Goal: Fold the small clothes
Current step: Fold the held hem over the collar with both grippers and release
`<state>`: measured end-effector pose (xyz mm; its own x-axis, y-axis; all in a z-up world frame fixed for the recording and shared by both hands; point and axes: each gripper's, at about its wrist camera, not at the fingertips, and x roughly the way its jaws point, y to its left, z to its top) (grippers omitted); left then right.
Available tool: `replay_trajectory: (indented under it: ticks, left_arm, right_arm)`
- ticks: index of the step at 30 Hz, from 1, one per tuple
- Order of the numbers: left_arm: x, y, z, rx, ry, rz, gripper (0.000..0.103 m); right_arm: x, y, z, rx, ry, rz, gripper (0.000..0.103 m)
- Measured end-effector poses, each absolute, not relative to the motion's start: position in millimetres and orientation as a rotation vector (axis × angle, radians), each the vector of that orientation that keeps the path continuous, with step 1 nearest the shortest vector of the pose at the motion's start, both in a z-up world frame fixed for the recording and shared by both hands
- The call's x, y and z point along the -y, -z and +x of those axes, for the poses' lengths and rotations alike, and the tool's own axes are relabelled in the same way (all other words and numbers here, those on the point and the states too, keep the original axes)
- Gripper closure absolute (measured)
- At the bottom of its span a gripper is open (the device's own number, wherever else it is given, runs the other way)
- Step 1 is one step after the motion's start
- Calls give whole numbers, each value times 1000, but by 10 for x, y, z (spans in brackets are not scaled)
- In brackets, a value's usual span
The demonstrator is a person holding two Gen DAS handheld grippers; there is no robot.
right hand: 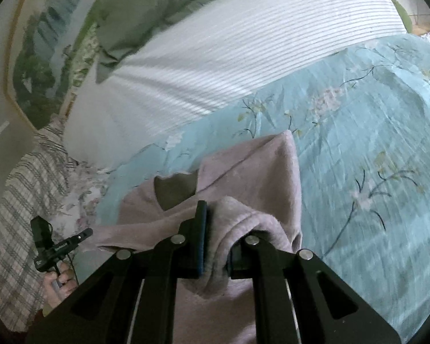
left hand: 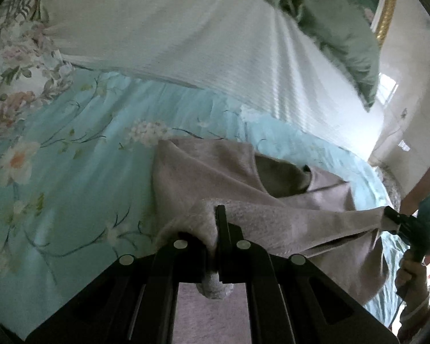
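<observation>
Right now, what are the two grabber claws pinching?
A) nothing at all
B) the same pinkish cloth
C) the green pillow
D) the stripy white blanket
B: the left gripper and the right gripper are each shut on a bunched edge of the pinkish cloth, held over the blue flowery sheet.

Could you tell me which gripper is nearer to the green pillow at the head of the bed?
Right. The green pillow lies toward the right gripper's side of the bed; the left gripper grips the pink garment farther along.
</observation>
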<state>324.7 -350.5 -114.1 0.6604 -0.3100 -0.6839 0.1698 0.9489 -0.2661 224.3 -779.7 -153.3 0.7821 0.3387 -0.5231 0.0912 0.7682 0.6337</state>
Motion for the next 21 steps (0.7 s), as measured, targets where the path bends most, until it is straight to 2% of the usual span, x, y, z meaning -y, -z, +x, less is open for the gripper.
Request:
replay_trajectory:
  ticks: [10, 14, 17, 19, 20, 21]
  left_arm:
    - [3530, 1574, 3861, -881, 197, -177, 99]
    - [3577, 1747, 3998, -916, 171, -146, 99]
    - [3562, 1821, 3975, -928, 163, -149, 95]
    - [3527, 1822, 3913, -932, 163, -158, 89]
    - [3514, 1807, 3858, -935, 156, -163, 85]
    - [3500, 1785, 3791, -932, 160, -172, 73]
  right_arm:
    - [7813, 1867, 2763, -794, -43, 620, 91]
    - [7847, 2099, 2866, -861, -34, 662, 91]
    - [7928, 2122, 2820, -844, -61, 724, 90]
    - [7985, 2052, 2725, -817, -63, 749, 83]
    - [8004, 2005, 2663, -801, -49, 749, 63]
    - [8019, 1949, 2596, -778, -38, 747, 44]
